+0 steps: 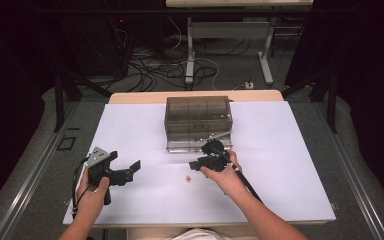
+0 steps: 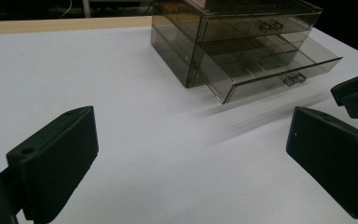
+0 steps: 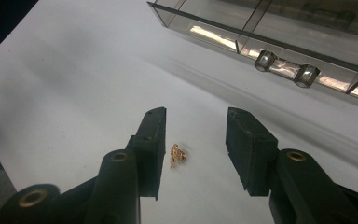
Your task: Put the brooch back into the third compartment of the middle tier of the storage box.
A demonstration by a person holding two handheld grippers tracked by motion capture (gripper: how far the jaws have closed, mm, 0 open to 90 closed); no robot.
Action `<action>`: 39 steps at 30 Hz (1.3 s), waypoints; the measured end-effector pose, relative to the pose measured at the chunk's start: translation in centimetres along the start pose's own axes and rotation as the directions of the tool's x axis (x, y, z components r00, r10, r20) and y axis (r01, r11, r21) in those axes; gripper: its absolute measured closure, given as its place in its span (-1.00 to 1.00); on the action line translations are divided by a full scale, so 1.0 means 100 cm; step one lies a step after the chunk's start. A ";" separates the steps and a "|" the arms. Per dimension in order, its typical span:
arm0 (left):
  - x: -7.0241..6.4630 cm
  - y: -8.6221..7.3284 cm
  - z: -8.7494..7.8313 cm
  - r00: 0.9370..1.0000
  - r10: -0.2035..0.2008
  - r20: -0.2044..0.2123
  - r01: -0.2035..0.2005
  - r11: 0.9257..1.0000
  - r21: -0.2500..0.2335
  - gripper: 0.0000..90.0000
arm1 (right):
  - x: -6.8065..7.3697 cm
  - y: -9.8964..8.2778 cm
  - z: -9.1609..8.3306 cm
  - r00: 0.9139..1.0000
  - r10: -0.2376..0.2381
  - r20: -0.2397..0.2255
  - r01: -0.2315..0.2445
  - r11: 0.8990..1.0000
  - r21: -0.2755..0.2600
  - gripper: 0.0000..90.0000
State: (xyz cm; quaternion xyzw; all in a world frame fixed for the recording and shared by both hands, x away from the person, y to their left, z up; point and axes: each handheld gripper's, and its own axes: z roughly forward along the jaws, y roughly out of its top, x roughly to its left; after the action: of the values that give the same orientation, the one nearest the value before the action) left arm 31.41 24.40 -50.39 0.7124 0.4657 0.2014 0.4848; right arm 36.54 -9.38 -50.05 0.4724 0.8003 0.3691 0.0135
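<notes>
A tiny gold trinket (image 3: 178, 155) lies on the white tabletop, in the gap between the jaws of my right gripper (image 3: 196, 135) and nearer the left-hand one. Neither pad touches it, so the gripper is open. From above, the trinket (image 1: 188, 179) sits just in front of the right gripper (image 1: 203, 156). Behind it stands a smoky clear drawer box (image 1: 197, 122), its bottom drawer (image 2: 270, 70) pulled out, with a clear handle (image 3: 286, 66). My left gripper (image 1: 125, 161) rests at the table's left, jaws wide open on nothing (image 2: 191, 154).
The white tabletop (image 1: 280, 150) reaches right and left of the box. A wooden edge (image 1: 130, 97) runs along its far side. Beyond it, cables and desk legs (image 1: 190, 60) lie on the floor. The right gripper's tip (image 2: 356, 93) shows at the left gripper view's right edge.
</notes>
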 end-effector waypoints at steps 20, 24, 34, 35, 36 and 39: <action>0.000 0.000 0.000 1.000 0.001 0.001 -0.001 1.000 0.000 -0.94 | 0.003 0.000 0.020 1.000 0.009 -0.001 -0.009 0.994 0.110 0.55; 0.000 0.000 0.000 1.000 -0.004 0.004 0.004 1.000 0.001 -0.94 | 0.005 -0.003 0.030 1.000 0.014 -0.016 -0.013 0.998 0.069 0.60; 0.000 0.000 0.001 1.000 -0.004 0.005 0.004 1.000 0.003 -0.94 | 0.005 -0.004 0.038 1.000 0.018 -0.017 -0.016 0.995 0.101 0.64; 0.000 0.000 0.001 1.000 -0.004 0.004 0.004 1.000 0.002 -0.94 | 0.006 -0.005 0.039 1.000 0.025 -0.017 -0.023 0.994 0.104 0.65; 0.000 0.000 0.001 1.000 -0.004 0.005 0.004 1.000 0.002 -0.94 | 0.007 -0.005 0.040 0.999 0.029 -0.024 -0.026 0.994 0.106 0.66; 0.000 0.000 0.001 1.000 -0.004 0.005 0.004 1.000 0.002 -0.94 | -0.002 -0.004 0.045 0.994 -0.100 -0.044 0.103 0.992 0.079 0.68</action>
State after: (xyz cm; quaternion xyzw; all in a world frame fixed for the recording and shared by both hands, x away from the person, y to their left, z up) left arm 31.43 24.34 -50.44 0.7125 0.4660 0.1982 0.4857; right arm 37.98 -7.00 -53.64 0.4238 0.8376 0.3447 -0.0031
